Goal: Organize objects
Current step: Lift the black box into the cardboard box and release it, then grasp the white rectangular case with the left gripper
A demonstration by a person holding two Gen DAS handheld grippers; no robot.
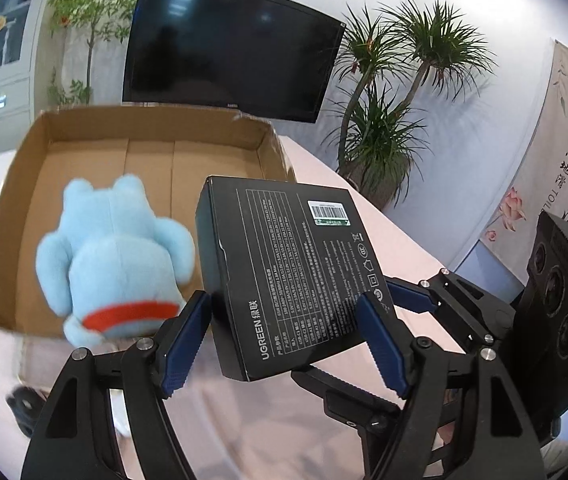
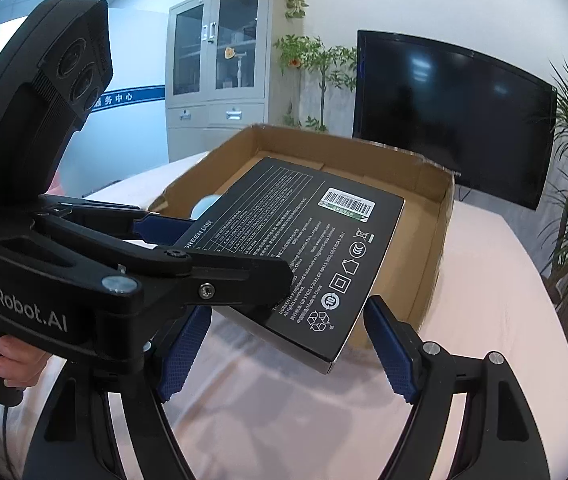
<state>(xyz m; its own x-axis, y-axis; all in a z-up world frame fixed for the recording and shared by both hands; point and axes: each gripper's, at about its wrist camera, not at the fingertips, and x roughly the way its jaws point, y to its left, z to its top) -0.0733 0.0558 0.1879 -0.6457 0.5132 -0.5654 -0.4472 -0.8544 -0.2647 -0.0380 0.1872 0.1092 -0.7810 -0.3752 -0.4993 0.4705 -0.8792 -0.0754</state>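
The left gripper [image 1: 284, 320] is clamped on the flat black cardboard box [image 1: 288, 272]; the right gripper's [image 2: 284, 336] jaws stand apart. Next, probably, lower it into the shallow brown cardboard tray [image 1: 151, 160] beside the blue plush toy [image 1: 111, 256].

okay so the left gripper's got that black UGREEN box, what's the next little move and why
Probably carry the black UGREEN box forward over the cardboard tray and lower it onto the bare floor to the right of the blue plush toy. The left gripper holds the box lifted at the tray's near edge, and the right gripper is open, holding nothing.
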